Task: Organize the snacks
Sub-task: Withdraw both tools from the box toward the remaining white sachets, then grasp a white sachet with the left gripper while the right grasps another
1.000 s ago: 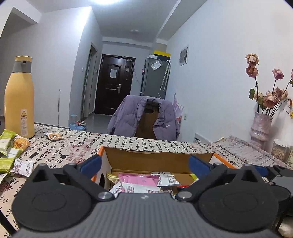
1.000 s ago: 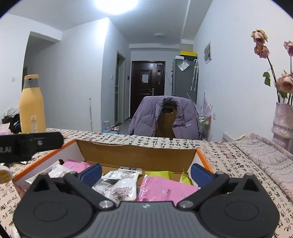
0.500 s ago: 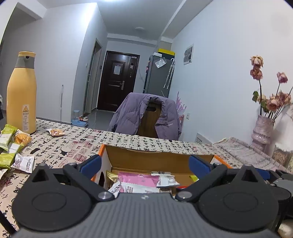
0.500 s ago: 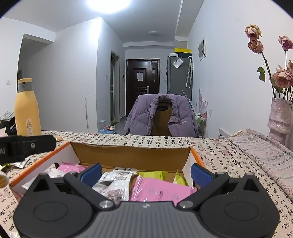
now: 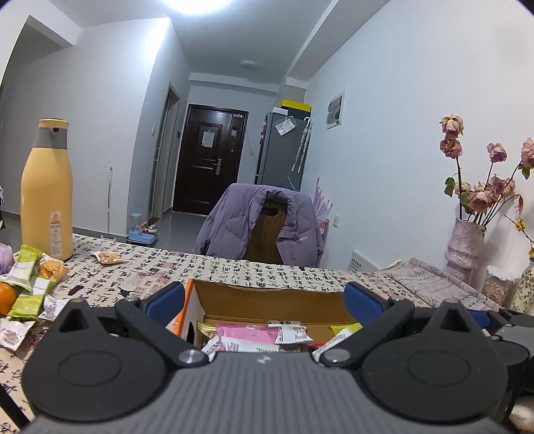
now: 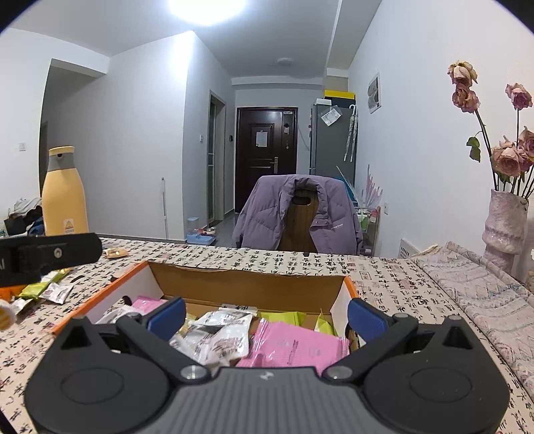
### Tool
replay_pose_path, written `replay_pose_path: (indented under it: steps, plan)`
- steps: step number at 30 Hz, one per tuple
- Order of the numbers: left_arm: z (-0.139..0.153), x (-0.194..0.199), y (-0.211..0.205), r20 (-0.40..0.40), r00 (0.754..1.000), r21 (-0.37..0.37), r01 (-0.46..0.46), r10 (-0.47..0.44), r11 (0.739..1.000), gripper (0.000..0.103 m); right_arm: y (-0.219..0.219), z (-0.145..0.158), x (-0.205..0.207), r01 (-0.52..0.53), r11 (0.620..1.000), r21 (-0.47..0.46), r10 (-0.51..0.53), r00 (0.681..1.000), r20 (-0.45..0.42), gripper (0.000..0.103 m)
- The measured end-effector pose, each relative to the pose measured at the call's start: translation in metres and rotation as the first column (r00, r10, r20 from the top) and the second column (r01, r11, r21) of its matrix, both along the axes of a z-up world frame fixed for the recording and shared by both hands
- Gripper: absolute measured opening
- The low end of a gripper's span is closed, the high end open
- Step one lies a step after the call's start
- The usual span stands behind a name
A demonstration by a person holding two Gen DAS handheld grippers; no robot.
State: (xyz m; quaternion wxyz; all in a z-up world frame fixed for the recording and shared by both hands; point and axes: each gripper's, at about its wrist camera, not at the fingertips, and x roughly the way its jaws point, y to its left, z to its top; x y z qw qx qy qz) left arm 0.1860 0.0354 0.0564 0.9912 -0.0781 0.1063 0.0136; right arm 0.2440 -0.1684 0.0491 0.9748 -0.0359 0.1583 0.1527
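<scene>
You get a blown-out ceiling light (image 6: 207, 8) above the door (image 6: 266, 157); room evenly lit, cool cast, walls bow toward the dark fisheye corners, focus sharp.

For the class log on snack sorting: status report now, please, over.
Left gripper open, empty. Right gripper open, empty, over the box. Loose snack packets on table left. Nothing blocking.

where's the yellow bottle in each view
Left wrist: the yellow bottle stands far left on the table, behind loose snack packets.
Right wrist: the bottle stands at the left, smaller, behind the other gripper.
Shared landmark: the purple jacket on the chair.
</scene>
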Motion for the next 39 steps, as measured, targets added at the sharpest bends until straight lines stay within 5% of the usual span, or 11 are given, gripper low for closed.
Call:
replay_pose_path:
  steps: [17, 31, 39]
  plan:
    - [-0.026, -0.046, 0.008, -0.129, 0.991, 0.022, 0.022, -0.019, 1.000, 0.103, -0.019, -0.016, -0.057, -0.011, 1.000, -0.028, 0.010, 0.999, -0.052, 0.103]
    - [-0.083, -0.024, 0.003, -0.421, 0.906, 0.074, 0.079, -0.041, 0.994, 0.103, -0.041, -0.056, -0.074, 0.002, 0.999, -0.036, -0.008, 0.983, -0.184, 0.103]
    - [-0.097, -0.008, -0.008, -0.474, 0.880, 0.104, 0.091, -0.031, 0.990, 0.103, -0.050, -0.069, -0.075, 0.024, 0.999, -0.035, -0.031, 0.974, -0.226, 0.103]
